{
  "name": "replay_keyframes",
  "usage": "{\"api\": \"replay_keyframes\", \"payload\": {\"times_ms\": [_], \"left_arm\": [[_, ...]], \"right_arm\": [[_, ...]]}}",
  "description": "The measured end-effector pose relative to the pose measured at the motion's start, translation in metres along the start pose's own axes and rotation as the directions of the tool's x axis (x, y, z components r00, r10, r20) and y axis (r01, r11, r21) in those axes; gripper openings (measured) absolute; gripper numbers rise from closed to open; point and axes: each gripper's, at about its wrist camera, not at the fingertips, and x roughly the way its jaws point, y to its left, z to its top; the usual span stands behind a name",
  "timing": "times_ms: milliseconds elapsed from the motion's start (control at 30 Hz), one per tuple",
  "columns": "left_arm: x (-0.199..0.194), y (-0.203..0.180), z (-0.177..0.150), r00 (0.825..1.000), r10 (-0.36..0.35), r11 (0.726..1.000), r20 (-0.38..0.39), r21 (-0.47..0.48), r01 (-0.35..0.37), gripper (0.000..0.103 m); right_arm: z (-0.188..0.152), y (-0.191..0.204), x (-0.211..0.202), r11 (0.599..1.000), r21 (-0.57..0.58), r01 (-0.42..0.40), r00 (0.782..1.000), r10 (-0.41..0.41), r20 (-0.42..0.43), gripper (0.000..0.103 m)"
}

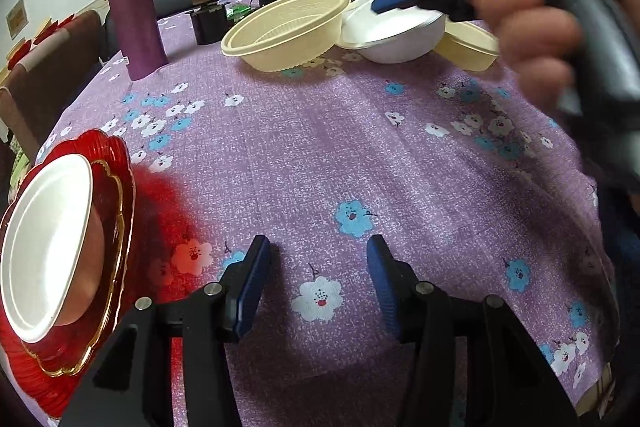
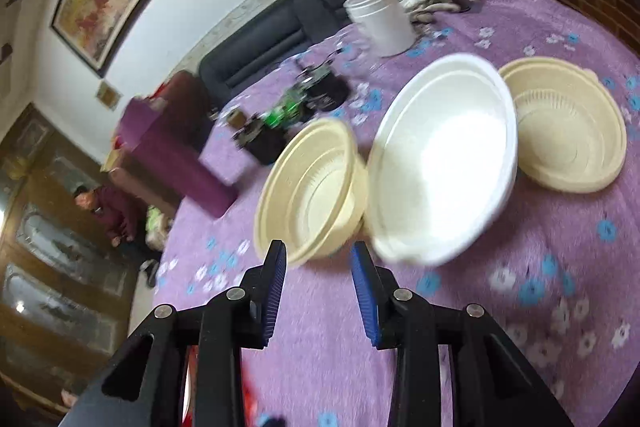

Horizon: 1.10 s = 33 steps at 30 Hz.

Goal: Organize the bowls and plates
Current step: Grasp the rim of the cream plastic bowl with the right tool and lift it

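Over the purple flowered table [image 1: 320,155] we go, and the right gripper [image 2: 318,263] hangs with its blue pads parted and nothing between them, just short of the bowls lined up toward the far edge. The left-wrist view shows it from the side, the person's hand [image 1: 532,39] wrapped round the handle, one blue finger out over the white bowl [image 2: 440,155]. That white bowl sits between two cream ones: the near cream bowl [image 2: 312,191] touches or overlaps its rim, and the far cream bowl [image 2: 564,127] is just beside it toward the right edge. The left gripper [image 1: 316,267] is spread and empty too, low over bare cloth near the front edge, with a second white bowl [image 1: 48,247] already resting on the red plate [image 1: 116,195] at the front-left corner. My read: the next pick is a bowl from that row. To do it well, bring one pad inside the rim and one outside, bite the wall squarely, and lift straight up so the neighbours touching it do not get dragged. The tall purple flask [image 1: 134,7] stands well clear, near the left edge.
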Motion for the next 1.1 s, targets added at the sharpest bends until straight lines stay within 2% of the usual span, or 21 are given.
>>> {"api": "replay_keyframes", "payload": {"times_ms": [200,233,267,400,667,767,933,1100], "left_arm": [[-0.002,-0.001,-0.001,1.0,-0.003,1.0,0.007,0.002,0.003,0.049],[-0.002,0.0,-0.001,1.0,-0.004,1.0,0.008,0.0,0.004,0.049],[-0.003,0.0,-0.001,1.0,-0.005,1.0,0.009,-0.002,0.005,0.049],[-0.002,0.0,0.0,1.0,-0.004,1.0,0.01,-0.003,0.004,0.049],[-0.022,0.001,-0.004,0.993,-0.002,1.0,0.121,-0.007,0.003,0.049],[-0.024,0.002,-0.004,0.992,-0.007,1.0,0.127,-0.016,0.009,0.049],[-0.027,0.007,-0.003,0.988,-0.021,0.999,0.15,-0.029,0.026,0.049],[-0.028,0.008,-0.003,0.988,-0.022,0.999,0.152,-0.034,0.028,0.049]], "right_arm": [[0.018,-0.007,0.037,0.998,0.037,0.055,0.998,-0.053,-0.032,0.037],[0.019,-0.008,0.043,0.998,0.04,0.052,0.998,-0.05,-0.04,0.035],[0.019,-0.008,0.046,0.998,0.037,0.053,0.997,-0.052,-0.049,0.017],[0.013,-0.006,0.039,0.999,0.004,0.047,0.999,-0.046,-0.027,0.015],[-0.015,-0.001,-0.033,0.996,-0.073,-0.047,0.997,0.051,0.055,0.012],[-0.03,-0.005,-0.066,0.991,-0.11,-0.076,0.993,0.085,0.076,0.012],[-0.052,-0.032,-0.118,0.988,-0.123,-0.092,0.991,0.103,0.087,0.012],[-0.069,-0.074,-0.158,0.994,-0.071,-0.089,0.989,0.096,0.109,0.012]]}}
